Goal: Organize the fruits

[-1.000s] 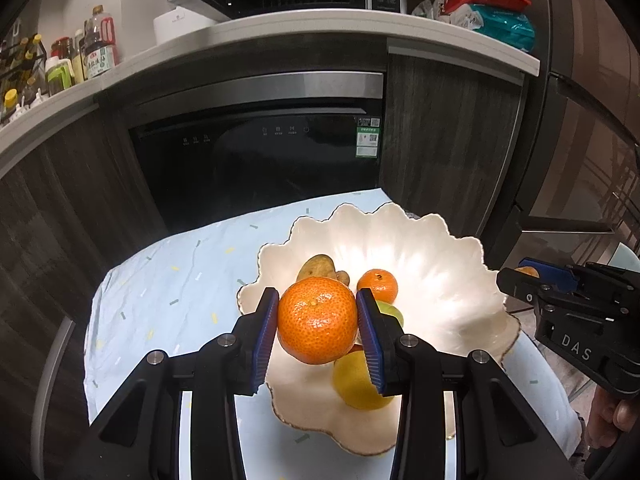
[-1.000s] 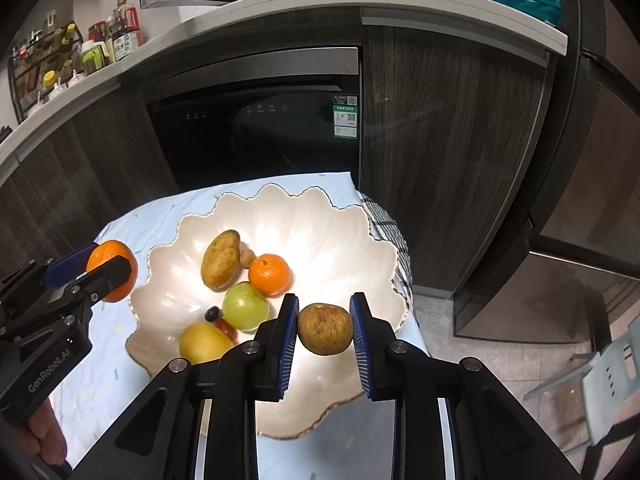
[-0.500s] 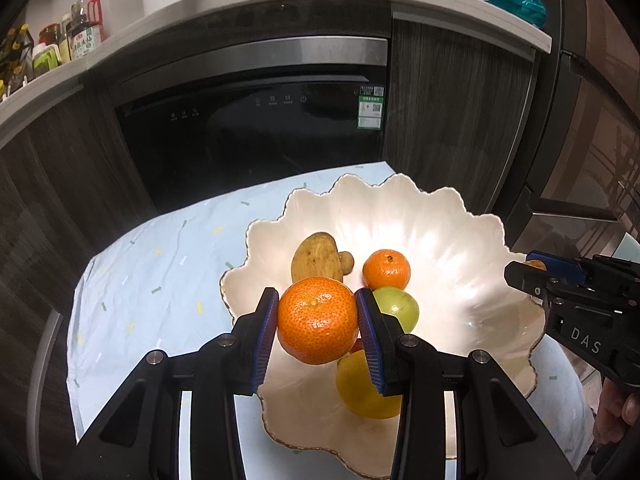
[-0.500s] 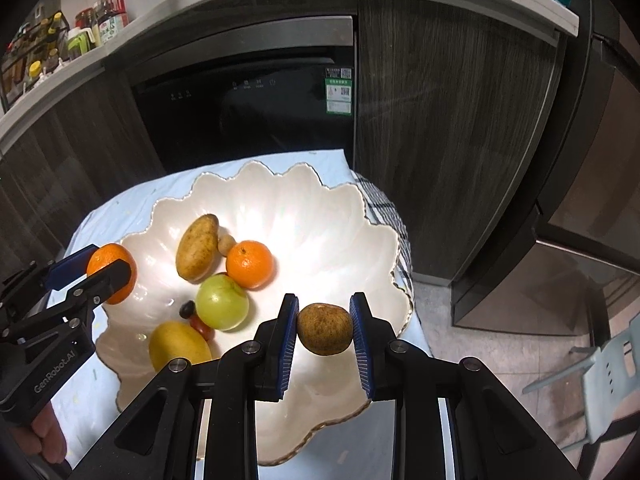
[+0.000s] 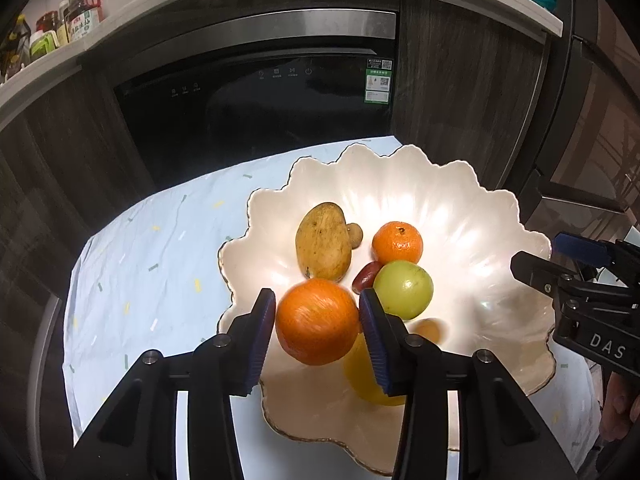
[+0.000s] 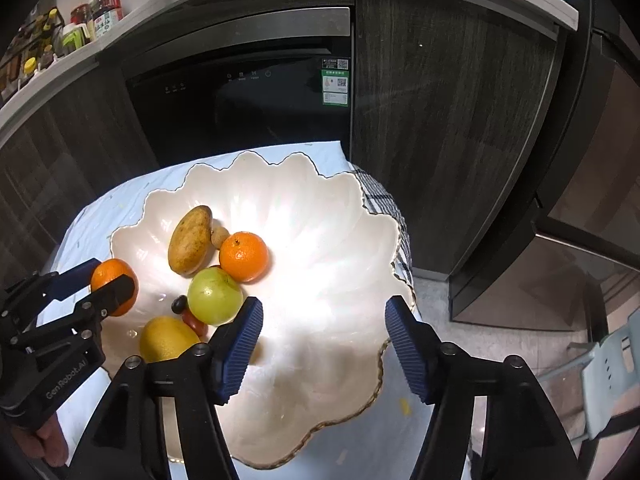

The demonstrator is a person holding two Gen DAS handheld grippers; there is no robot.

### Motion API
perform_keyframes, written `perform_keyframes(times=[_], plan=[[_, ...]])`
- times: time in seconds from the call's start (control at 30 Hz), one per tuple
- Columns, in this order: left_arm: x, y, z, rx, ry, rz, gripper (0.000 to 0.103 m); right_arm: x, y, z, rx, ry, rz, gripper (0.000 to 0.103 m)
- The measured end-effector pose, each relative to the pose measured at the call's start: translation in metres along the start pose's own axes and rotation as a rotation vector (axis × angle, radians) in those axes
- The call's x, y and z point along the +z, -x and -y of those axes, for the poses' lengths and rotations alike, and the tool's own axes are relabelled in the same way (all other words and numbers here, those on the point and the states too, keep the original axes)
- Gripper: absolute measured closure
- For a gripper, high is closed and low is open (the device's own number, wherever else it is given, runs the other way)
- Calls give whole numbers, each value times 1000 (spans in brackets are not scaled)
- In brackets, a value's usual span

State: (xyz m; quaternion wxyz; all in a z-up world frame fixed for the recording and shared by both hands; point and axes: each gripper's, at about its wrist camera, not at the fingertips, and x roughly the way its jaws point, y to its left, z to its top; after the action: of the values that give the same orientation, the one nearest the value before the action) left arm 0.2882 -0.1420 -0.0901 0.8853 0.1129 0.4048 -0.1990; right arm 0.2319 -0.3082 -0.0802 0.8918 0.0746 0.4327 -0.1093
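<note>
A white scalloped bowl (image 5: 472,208) (image 6: 320,208) sits on a pale blue cloth. It holds a long brown fruit (image 5: 323,242), a small orange (image 5: 397,242), a green fruit (image 5: 404,290), a yellow fruit (image 6: 168,338) and a few small ones. My left gripper (image 5: 318,330) has its pads around a large orange (image 5: 318,322), which looks motion-blurred, above the bowl's near left rim; it also shows in the right wrist view (image 6: 114,286). My right gripper (image 6: 324,344) is open and empty over the bowl. A blurred brown fruit (image 5: 428,330) shows below the green one.
A dark oven front (image 5: 256,92) and wooden cabinets stand behind the table. Bottles (image 5: 82,12) line the counter at upper left. A checked cloth (image 6: 384,204) hangs at the table's right edge. A pale chair (image 6: 608,364) stands on the floor at right.
My right gripper has opened and let go of the brown fruit, which now shows blurred in the bowl. My left gripper moved further over the bowl; its orange now looks blurred.
</note>
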Motion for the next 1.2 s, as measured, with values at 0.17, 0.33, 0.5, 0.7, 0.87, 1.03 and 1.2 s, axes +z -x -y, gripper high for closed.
perform_keyframes(times=[0.17, 0.33, 0.5, 0.7, 0.87, 1.03, 1.2], plan=[[3, 10, 1, 22, -6, 32, 40, 1, 6, 1, 2, -7, 10, 31], [5, 20, 0, 40, -7, 48, 32, 1, 14, 2, 1, -16, 23, 27], [5, 35, -2, 64, 11, 68, 20, 0, 25, 0, 10, -23, 35, 27], [2, 54, -5, 86, 25, 86, 16, -1, 39, -3, 16, -21, 54, 27], [-1, 72, -7, 93, 40, 100, 14, -4, 54, -7, 21, -13, 77, 27], [-5, 89, -6, 102, 38, 118, 14, -7, 69, -10, 25, -5, 98, 27], [-10, 104, -6, 106, 42, 132, 14, -12, 83, -10, 28, -1, 114, 27]])
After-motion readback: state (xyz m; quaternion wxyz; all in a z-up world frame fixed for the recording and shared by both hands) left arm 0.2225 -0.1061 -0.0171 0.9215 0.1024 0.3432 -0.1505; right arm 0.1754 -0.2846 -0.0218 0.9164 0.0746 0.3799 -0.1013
